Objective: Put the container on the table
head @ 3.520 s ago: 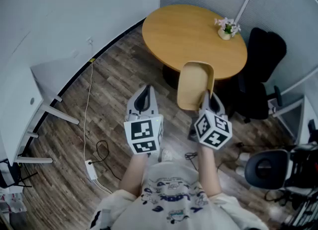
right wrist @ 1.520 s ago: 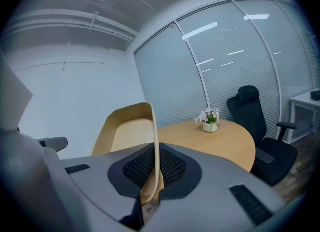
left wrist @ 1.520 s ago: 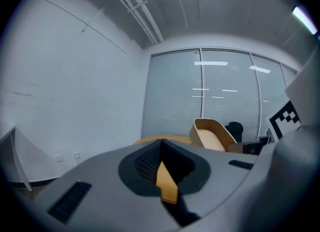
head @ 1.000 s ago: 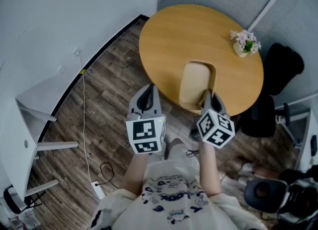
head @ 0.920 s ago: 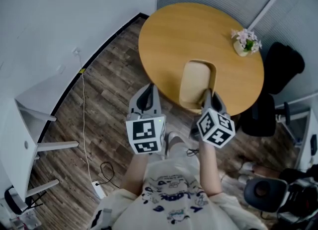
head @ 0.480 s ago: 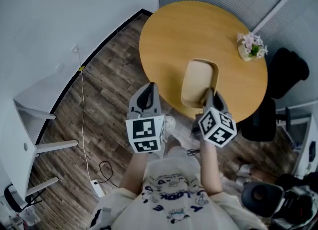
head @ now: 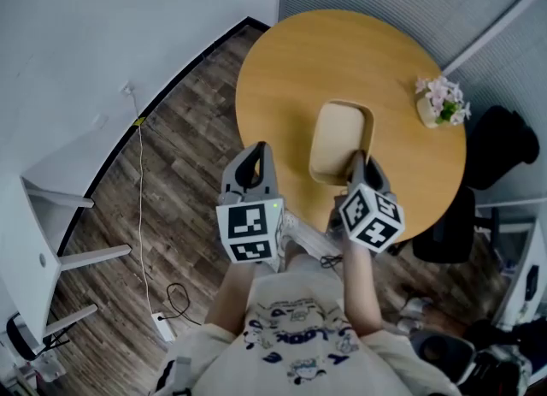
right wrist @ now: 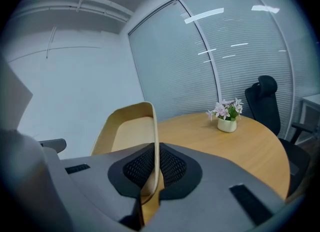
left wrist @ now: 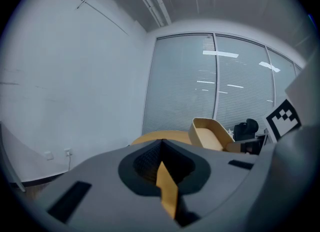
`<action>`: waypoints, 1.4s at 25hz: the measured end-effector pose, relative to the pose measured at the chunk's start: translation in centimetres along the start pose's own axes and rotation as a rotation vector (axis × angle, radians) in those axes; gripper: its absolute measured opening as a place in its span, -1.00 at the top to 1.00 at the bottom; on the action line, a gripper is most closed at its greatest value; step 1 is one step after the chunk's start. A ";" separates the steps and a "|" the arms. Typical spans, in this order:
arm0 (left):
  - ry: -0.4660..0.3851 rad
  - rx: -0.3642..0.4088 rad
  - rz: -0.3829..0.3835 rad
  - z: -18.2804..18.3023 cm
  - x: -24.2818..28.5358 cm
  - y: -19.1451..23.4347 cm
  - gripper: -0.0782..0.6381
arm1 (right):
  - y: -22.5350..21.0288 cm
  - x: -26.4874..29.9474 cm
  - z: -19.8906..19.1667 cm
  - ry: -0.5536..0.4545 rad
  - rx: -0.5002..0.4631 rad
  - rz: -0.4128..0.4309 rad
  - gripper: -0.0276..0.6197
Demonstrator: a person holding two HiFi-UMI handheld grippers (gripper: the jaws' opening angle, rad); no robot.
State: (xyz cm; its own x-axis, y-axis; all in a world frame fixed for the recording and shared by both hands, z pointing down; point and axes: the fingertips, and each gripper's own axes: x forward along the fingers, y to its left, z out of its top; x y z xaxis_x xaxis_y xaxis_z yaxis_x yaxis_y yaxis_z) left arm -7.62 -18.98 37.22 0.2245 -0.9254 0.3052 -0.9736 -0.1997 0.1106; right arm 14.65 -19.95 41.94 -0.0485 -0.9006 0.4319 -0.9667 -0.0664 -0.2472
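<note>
My right claw (head: pixel 355 163) is clenched on the near rim of the container (head: pixel 340 142), a shallow tan tray. In the right gripper view the thin wall of the tray stands squarely between my two jaws, and the tray runs away from me with its open side up. In the head view it sits in the middle of the frame, over the near half of the round wooden table (head: pixel 325 52). I cannot tell from any view whether its bottom is touching the tabletop or hanging just above it.

My left claw (head: pixel 255 156) is at the lower centre of the head view, left of the tray and apart from it. Its jaws are pressed together with nothing between them; only a sliver of the tabletop shows below where they meet.

As I judge it, I am at the carry-and-place step: the tray is over the table but not yet let go. The next move calls for lowering it until the base lies flat on the wood, then parting the right jaws and drawing back without dragging the rim.

A small pot of flowers (head: pixel 440 103) stands near the table's right edge, well apart from the tray, so the spot under it looks free. The left claw has no part in this.
</note>
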 end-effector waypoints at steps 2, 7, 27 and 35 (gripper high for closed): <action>0.008 -0.001 0.008 0.3 1.4 0.1 0.77 | -0.2 1.4 0.6 0.009 -0.002 0.006 0.87; 0.033 -0.003 0.026 0.3 4.7 0.0 0.77 | -1.2 4.9 1.2 0.037 0.006 0.011 0.87; 0.213 -0.027 0.057 -5.0 12.6 -1.1 0.77 | -4.0 13.4 -1.8 0.206 0.008 0.031 0.87; 0.269 -0.032 0.048 -7.0 13.8 -0.9 0.77 | -4.5 14.6 -4.1 0.272 0.008 0.011 0.87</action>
State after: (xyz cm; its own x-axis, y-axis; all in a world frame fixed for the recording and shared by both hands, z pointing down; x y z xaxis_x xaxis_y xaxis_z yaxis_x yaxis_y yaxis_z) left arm -3.37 -29.32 47.93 0.1852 -0.8140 0.5506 -0.9825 -0.1434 0.1185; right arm 17.22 -31.04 52.92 -0.1261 -0.7528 0.6460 -0.9638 -0.0614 -0.2596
